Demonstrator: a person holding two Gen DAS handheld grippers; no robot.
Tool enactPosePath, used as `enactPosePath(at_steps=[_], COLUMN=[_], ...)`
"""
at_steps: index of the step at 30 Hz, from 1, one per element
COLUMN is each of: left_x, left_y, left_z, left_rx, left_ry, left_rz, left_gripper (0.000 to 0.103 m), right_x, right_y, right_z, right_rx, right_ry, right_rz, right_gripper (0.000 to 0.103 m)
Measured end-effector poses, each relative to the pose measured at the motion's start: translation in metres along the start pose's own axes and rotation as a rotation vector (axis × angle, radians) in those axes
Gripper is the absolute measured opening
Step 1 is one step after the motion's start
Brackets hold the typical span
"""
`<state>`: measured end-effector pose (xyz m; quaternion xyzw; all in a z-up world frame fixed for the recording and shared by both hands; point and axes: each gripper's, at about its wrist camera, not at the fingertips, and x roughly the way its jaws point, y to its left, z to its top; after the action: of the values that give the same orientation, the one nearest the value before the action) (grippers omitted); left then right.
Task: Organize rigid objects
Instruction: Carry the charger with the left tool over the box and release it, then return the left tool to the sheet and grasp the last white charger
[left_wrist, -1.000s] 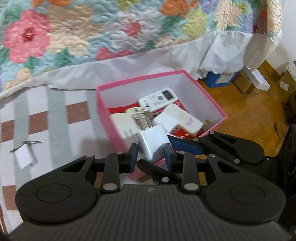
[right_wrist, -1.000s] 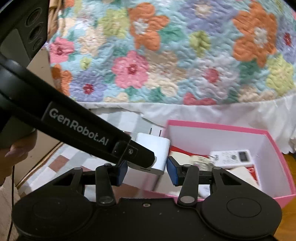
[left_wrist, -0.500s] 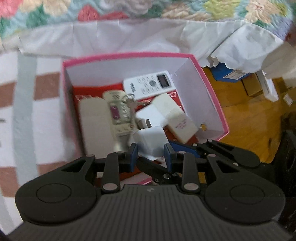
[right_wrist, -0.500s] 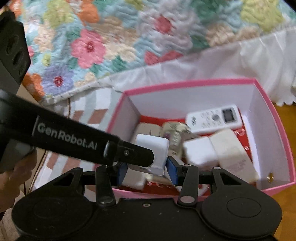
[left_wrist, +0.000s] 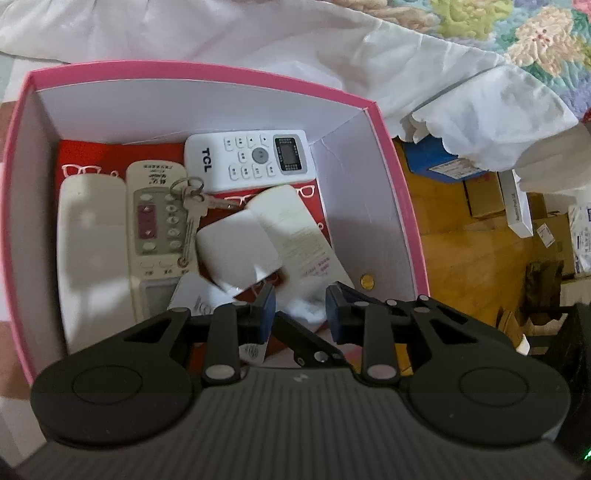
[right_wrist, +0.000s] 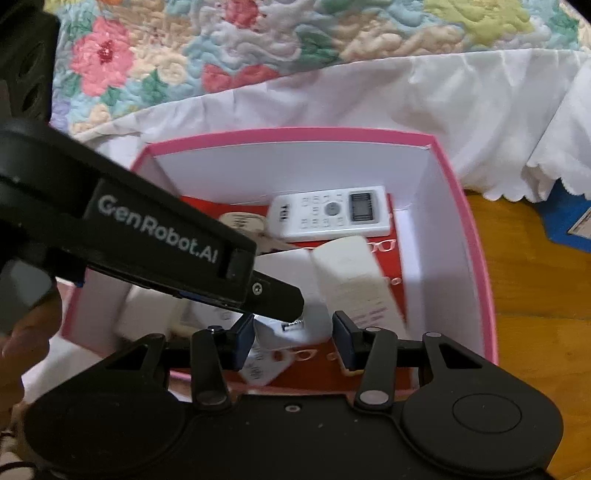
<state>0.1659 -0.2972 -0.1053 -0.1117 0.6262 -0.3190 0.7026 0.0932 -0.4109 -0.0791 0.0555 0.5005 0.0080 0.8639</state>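
White and glossy, the cube-shaped charger (left_wrist: 236, 254) is seen lying tilted inside the pink box (left_wrist: 402, 206), beside a TCL remote (left_wrist: 251, 160). Both the left hand-held gripper (left_wrist: 300, 310) and right hand-held gripper (right_wrist: 293, 341) are held open, empty.

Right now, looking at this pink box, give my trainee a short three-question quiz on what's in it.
1. True or false: the keys lie on the beige remote inside the pink box.
2. Which brand is printed on the white remote? A) Sony B) TCL C) LG
3. Fill in: the left hand-held gripper is ____ (open/shut).

Key: 1 true; 2 B; 3 open.
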Motion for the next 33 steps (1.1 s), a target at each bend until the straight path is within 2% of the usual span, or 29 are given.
enactPosePath(at_steps=[2, 5, 7, 12, 17, 24, 28, 31, 33], left_x=[-0.002, -0.017, -0.034, -0.087, -0.149, -0.224, -0.256, -0.275, -0.285], left_y=[0.001, -0.001, -0.002, 0.002, 0.010, 0.036, 0.064, 0.089, 0.104], left_z=[0.000, -0.003, -0.006, -0.013, -0.025, -0.044, -0.054, -0.060, -0.065], left_rx=[0.001, 0.060, 0.119, 0.200, 0.271, 0.331, 0.319, 0.301, 0.287], left_ry=[-0.024, -0.064, -0.083, -0.131, -0.170, -0.196, -0.217, -0.232, -0.249], left_rz=[0.004, 0.024, 0.048, 0.066, 0.115, 0.256, 0.317, 0.353, 0.383], left_gripper=[0.032, 0.037, 0.037, 0.038, 0.039, 0.041, 0.041, 0.041, 0.041], right_x=[-0.001, -0.007, -0.017, -0.049, -0.081, -0.112, -0.118, -0.115, -0.109], right_y=[-0.006, -0.018, -0.022, -0.006, 0.036, 0.113, 0.155, 0.184, 0.202], right_z=[0.000, 0.001, 0.000, -0.002, -0.002, 0.002, 0.005, 0.009, 0.011], right_rx=[0.004, 0.046, 0.078, 0.033, -0.083, -0.286, -0.358, -0.404, -0.427], right_ry=[-0.030, -0.051, -0.076, -0.134, -0.165, -0.190, -0.202, -0.215, -0.209], right_rz=[-0.015, 0.004, 0.027, 0.070, 0.126, 0.233, 0.317, 0.358, 0.383], right_gripper=[0.057, 0.058, 0.058, 0.058, 0.058, 0.058, 0.058, 0.065, 0.065])
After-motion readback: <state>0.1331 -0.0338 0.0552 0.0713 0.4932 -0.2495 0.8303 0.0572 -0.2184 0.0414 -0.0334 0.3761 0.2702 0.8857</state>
